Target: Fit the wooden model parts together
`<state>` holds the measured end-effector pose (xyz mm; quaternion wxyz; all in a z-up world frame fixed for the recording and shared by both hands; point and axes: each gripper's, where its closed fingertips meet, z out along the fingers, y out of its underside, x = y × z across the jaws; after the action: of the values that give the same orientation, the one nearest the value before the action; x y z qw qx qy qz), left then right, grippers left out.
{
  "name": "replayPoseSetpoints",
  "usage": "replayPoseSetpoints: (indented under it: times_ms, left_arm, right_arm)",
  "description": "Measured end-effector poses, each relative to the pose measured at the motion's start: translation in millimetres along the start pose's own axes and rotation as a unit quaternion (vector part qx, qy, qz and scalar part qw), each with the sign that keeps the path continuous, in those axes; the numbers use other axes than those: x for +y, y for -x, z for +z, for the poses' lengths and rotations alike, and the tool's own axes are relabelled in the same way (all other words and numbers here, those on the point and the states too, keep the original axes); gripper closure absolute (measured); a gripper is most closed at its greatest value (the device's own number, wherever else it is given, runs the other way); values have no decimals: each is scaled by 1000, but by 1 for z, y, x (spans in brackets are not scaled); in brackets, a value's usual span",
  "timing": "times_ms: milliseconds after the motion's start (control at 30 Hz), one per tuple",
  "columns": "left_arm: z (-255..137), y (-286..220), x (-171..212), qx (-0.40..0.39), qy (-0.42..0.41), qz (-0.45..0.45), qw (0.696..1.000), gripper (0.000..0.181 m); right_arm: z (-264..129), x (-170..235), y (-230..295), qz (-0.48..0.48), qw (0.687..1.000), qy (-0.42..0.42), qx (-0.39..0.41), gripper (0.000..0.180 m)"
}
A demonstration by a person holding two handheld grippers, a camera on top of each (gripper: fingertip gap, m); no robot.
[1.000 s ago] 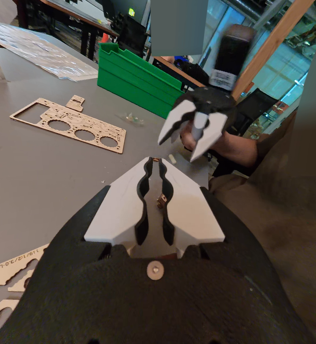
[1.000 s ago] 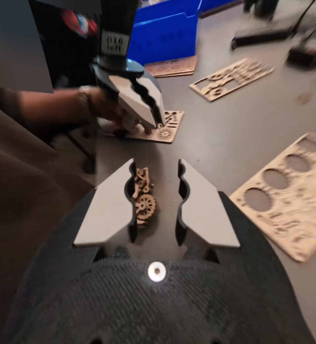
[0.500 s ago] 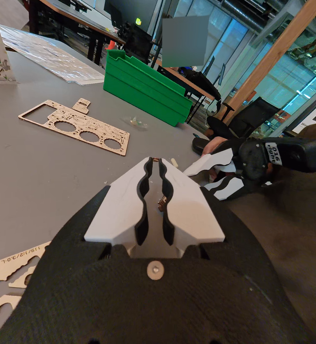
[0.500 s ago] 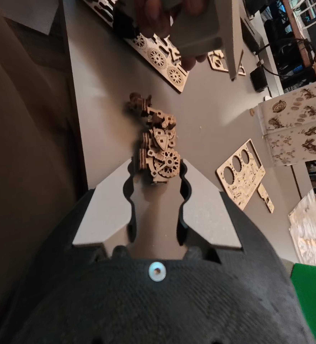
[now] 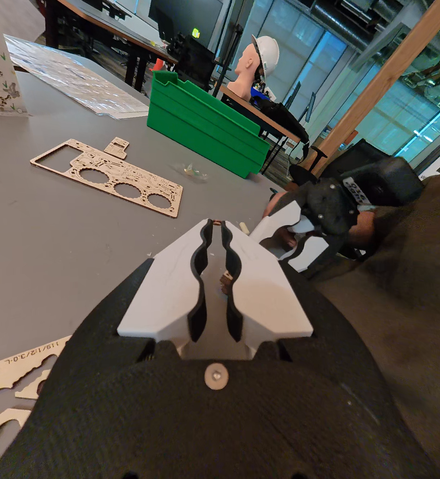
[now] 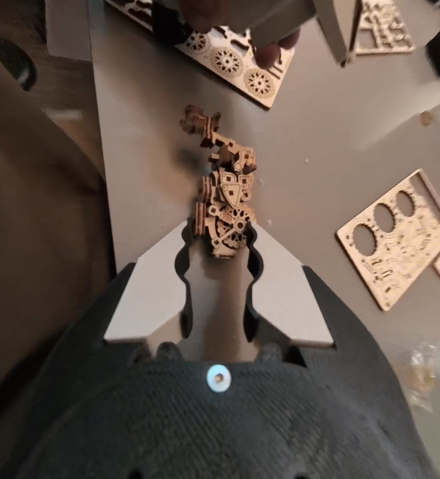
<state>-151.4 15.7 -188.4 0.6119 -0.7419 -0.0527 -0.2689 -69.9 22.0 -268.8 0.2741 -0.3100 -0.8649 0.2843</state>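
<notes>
Open grey table (image 5: 58, 246) lay left of the left gripper (image 5: 216, 224); punched wooden sheet (image 5: 110, 176) and green bin (image 5: 203, 124) stood further off. The right gripper (image 5: 278, 241) crowded its right side. Wooden model (image 6: 226, 197) filled the gap ahead of the right gripper (image 6: 217, 228), wheel sheet (image 6: 229, 59) beyond.

The right gripper (image 6: 218, 229), a second ago high above the grey table (image 6: 317, 145), is now low at its near edge, its open white fingers reaching either side of the gear end of the small assembled wooden model (image 6: 226, 207), closer than half a second ago.
</notes>
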Motion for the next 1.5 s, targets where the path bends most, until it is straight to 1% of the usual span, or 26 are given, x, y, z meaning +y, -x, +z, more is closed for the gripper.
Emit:
replayPoseSetpoints:
  times_ms: [100,167,233,300,367,400,433,633,733,867,933,967,1033,1100,1133,1167,1200,1267,1300,1333,1433,1500]
  left_arm:
    - [-1,1,-1,-2,-3,-1,1000,177]
    - [-2,2,-2,-2,-5,-3,1000,177]
    - [-2,2,-2,0,-6,-6,1000,177]
    - [-2,2,-1,1,-5,-8,1000,177]
    - [-2,2,0,2,-2,-9,1000,177]
    - [-1,2,0,3,0,-10,1000,177]
    - [-1,2,0,3,0,-10,1000,177]
    - [-1,3,0,4,1,-15,1000,177]
    - [-1,3,0,3,1,-16,1000,177]
    - [-1,4,0,2,1,-17,1000,177]
    - [-1,4,0,1,0,-17,1000,178]
    - [-1,4,0,1,1,-17,1000,178]
    - [-1,4,0,1,1,-17,1000,177]
    - [-1,4,0,1,1,-17,1000,177]
    - [-1,4,0,1,1,-17,1000,177]
    - [-1,4,0,1,1,-16,1000,177]
    - [-1,4,0,1,1,-16,1000,177]
    - [-1,3,1,0,2,-15,1000,177]
    - [-1,4,0,0,2,-14,1000,177]
    - [-2,3,1,-1,2,-13,1000,177]
    - [-1,3,1,-1,3,-11,1000,177]
    - [-1,3,1,-1,4,-11,1000,177]
  right_arm:
    - [2,-1,-4,81,995,-9,-54,139]
    - [1,-6,-6,164,981,-28,-104,139]
    - [-1,-11,-10,267,948,-50,-164,139]
    - [-4,-16,-16,369,898,-77,-228,139]
    - [-5,-18,-24,437,852,-101,-270,139]
    - [-5,-17,-27,452,841,-107,-279,139]
    - [-4,-15,-29,457,837,-108,-280,139]
    - [-4,-13,-42,485,821,-120,-275,141]
    - [-4,-13,-50,498,815,-127,-267,139]
    - [-7,-16,-53,484,823,-139,-262,131]
    - [-11,-20,-54,455,842,-152,-246,125]
    - [-13,-24,-53,429,858,-158,-234,123]
    - [-17,-32,-46,352,900,-162,-197,123]
    - [-19,-38,-38,242,949,-157,-130,122]
    - [-19,-38,-34,175,970,-144,-90,118]
    - [-17,-37,-29,103,985,-126,-50,119]
    - [-15,-35,-24,34,994,-107,-15,122]
    - [-12,-33,-10,-65,994,-84,16,127]
    - [-11,-34,-1,-89,993,-83,12,130]
    - [-12,-35,6,-97,991,-88,3,131]
    - [-18,-40,21,-80,990,-114,-36,132]
    - [-16,-35,25,-79,990,-105,-47,131]
